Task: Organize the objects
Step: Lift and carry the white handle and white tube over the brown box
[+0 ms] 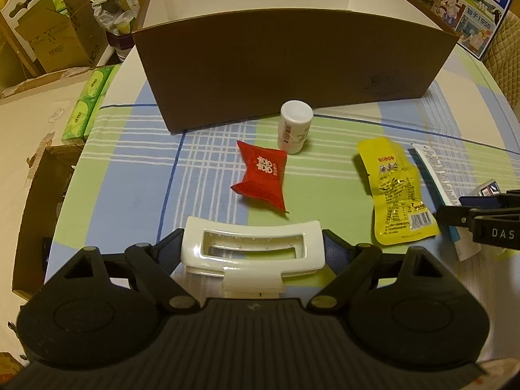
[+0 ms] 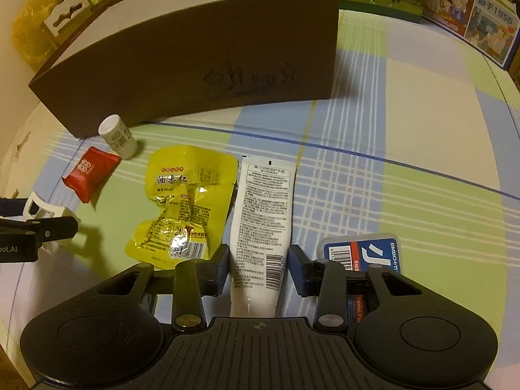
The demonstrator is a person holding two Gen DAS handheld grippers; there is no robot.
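Observation:
My left gripper [image 1: 253,247] is shut on a white plastic holder [image 1: 252,265] with a rectangular window, held low over the checked tablecloth [image 1: 130,178]. Ahead of it lie a red packet [image 1: 263,175] and a white bottle [image 1: 294,126] standing by the brown cardboard box [image 1: 292,65]. My right gripper [image 2: 260,263] is shut on the lower part of a white tube [image 2: 263,214] lying flat, one pad against each side. A yellow snack packet [image 2: 182,201] lies just left of the tube. A blue floss box [image 2: 367,253] sits to the right, partly under the right finger.
The open box's front wall [image 2: 195,65] stands across the back of the table. Printed milk cartons [image 2: 481,26] line the back right. Green tissue packs [image 1: 87,104] and cardboard boxes [image 1: 48,39] sit beyond the table's left edge. Checked cloth shows to the right [image 2: 406,162].

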